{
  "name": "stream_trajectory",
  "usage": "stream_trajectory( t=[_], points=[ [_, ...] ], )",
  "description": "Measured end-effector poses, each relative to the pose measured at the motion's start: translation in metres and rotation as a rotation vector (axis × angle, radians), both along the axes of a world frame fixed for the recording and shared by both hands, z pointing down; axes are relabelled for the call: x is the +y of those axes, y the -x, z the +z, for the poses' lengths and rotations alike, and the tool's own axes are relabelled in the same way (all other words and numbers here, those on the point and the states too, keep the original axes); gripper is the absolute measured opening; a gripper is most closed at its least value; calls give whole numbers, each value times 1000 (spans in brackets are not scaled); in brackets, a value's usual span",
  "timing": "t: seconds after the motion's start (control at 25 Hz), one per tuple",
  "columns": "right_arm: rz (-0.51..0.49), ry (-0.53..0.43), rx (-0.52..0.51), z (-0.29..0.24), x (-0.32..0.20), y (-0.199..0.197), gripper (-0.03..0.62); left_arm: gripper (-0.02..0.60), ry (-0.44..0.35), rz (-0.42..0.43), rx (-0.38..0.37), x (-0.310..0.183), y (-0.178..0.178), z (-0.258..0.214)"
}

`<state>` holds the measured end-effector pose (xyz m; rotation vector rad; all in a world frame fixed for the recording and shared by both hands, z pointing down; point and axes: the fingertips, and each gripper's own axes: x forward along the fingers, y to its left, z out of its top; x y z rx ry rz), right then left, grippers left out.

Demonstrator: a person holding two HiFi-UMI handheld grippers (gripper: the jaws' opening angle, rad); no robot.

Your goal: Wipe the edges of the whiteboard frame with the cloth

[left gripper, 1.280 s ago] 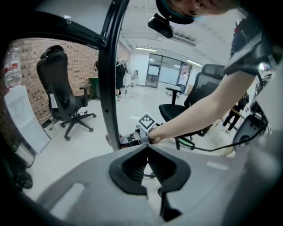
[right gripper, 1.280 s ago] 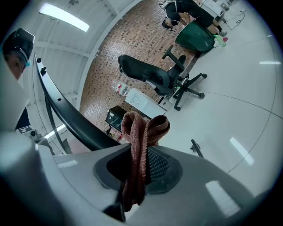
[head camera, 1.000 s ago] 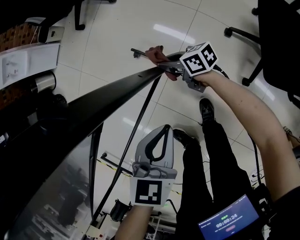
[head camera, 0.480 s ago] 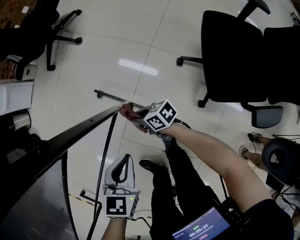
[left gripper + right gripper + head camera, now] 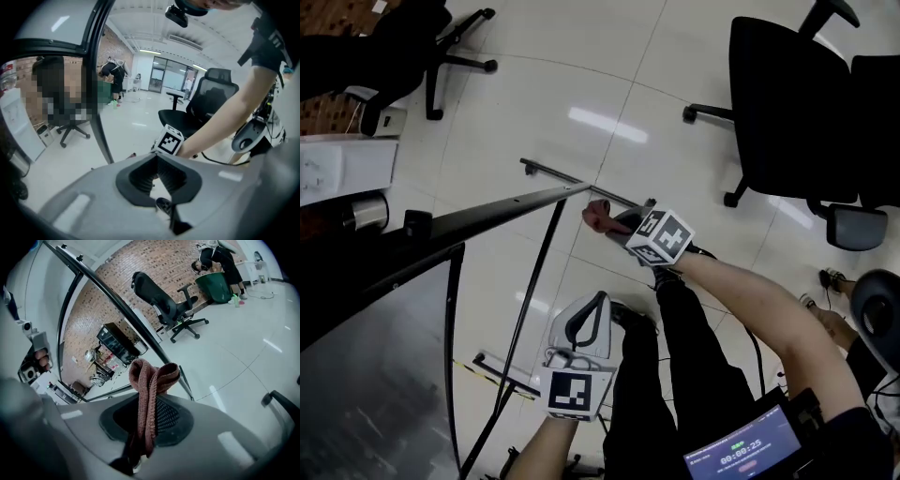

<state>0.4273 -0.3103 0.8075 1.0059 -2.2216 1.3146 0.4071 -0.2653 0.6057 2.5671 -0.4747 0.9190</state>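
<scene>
The whiteboard's black top frame edge runs from the lower left up to its end corner near the middle of the head view. My right gripper is just beyond that corner, shut on a reddish-brown cloth. The cloth hangs a little off the frame end. In the right gripper view the folded cloth sticks up from the closed jaws of the right gripper, with the frame edge stretching away behind it. My left gripper hangs lower, beside the board's stand, shut and holding nothing.
The grey board surface fills the lower left. A black stand post and a floor bar lie below the frame. Black office chairs stand at right, another at top left. My legs are beneath the grippers.
My right gripper has slid the cloth along the top frame edge to its end corner and just off it. The left gripper has shifted a little alongside.
</scene>
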Motion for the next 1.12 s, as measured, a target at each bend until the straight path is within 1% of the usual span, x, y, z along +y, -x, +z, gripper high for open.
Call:
stream_trajectory(
  t=[0.08,0.16,0.28,0.36,0.4,0.44,0.48,0.6,0.68,0.72,0.8,0.92,1.12],
  points=[
    [19,-18,54,6,-18,4,61,3,13,-48,-8,-3,10,-3],
    [0,-39,129,9,-36,14,61,3,18,-112,-9,-7,25,-3],
    [-100,-73,223,11,-49,37,61,3,15,-230,-3,-8,53,0],
    [-173,-115,283,8,-56,51,61,3,23,-305,-6,-5,71,0],
    [-190,-141,317,7,-62,55,61,3,26,-339,-6,-4,80,0],
    [-183,-164,353,6,-69,57,61,3,27,-368,-5,-4,89,1],
    [-155,-183,392,6,-76,56,61,3,25,-388,-4,-3,98,3],
    [-23,-213,498,8,-95,42,61,3,21,-434,-2,5,121,6],
    [8,-216,548,13,-102,34,61,3,18,-468,-1,10,136,4],
    [-4,-208,569,17,-103,34,61,3,17,-489,0,13,145,3],
    [-60,-173,592,30,-105,42,61,4,18,-535,-2,16,165,2],
    [-141,-121,579,47,-103,61,61,3,18,-574,-10,22,192,4],
    [-254,-122,601,52,-95,85,61,3,27,-621,-8,33,218,6]
  ],
)
